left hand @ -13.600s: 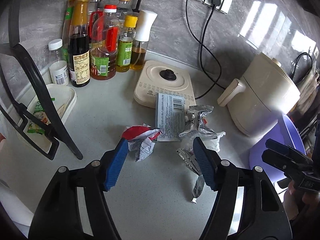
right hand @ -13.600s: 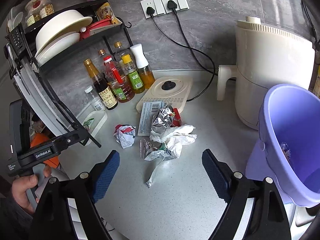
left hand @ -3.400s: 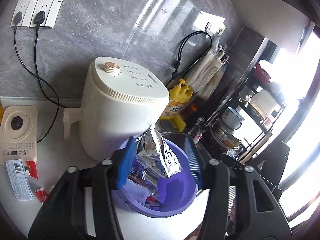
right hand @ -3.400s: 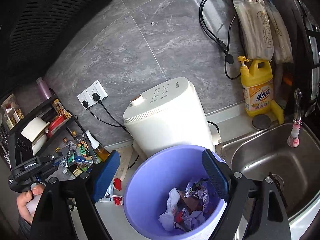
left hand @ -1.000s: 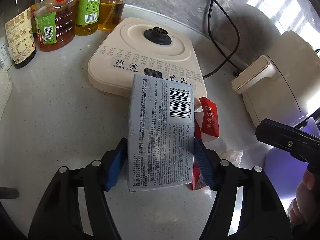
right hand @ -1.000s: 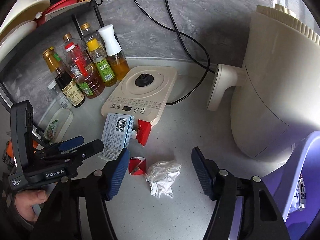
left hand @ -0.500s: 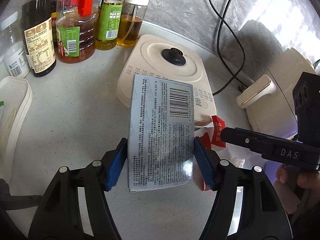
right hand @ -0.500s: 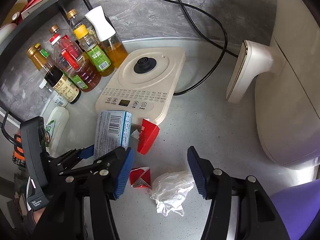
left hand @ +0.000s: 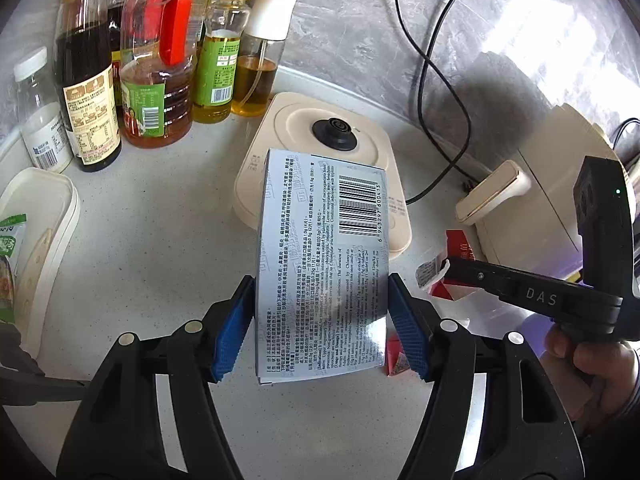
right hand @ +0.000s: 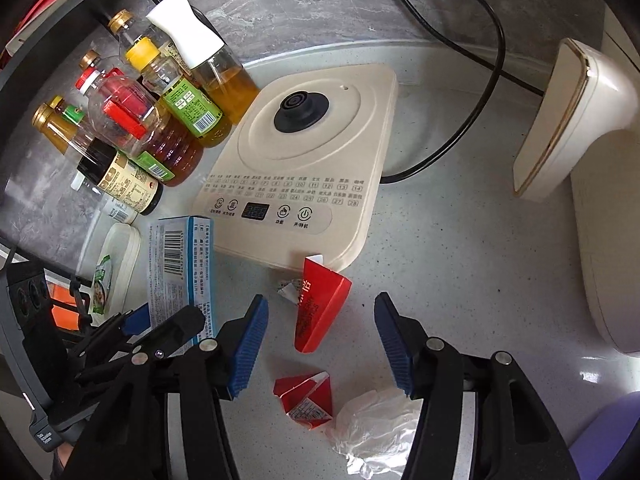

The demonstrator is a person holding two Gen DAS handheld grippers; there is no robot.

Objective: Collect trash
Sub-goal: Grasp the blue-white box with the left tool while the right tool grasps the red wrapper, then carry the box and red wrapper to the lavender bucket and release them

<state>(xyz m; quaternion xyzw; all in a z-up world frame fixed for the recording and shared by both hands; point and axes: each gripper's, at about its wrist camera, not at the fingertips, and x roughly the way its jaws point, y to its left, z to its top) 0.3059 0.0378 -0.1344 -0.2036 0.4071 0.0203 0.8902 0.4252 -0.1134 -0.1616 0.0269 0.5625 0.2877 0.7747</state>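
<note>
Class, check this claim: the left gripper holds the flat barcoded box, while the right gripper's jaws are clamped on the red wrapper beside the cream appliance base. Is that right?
One error: the right gripper is open, jaws apart above the red wrapper, as the right wrist view shows. The left gripper does hold the barcoded box, near the cream appliance base.

Both wrist cams sit close above the desk (left hand: pixel 152 240) angled down, left one facing the bottles (left hand: pixel 156 64), right one from farther right, both catching the cream base (right hand: pixel 308 160).

Purple bin (right hand: pixel 608 440) cut off at frame corner; crumpled wrapper (right hand: pixel 372 428) partly behind right claw (right hand: pixel 320 344).
</note>
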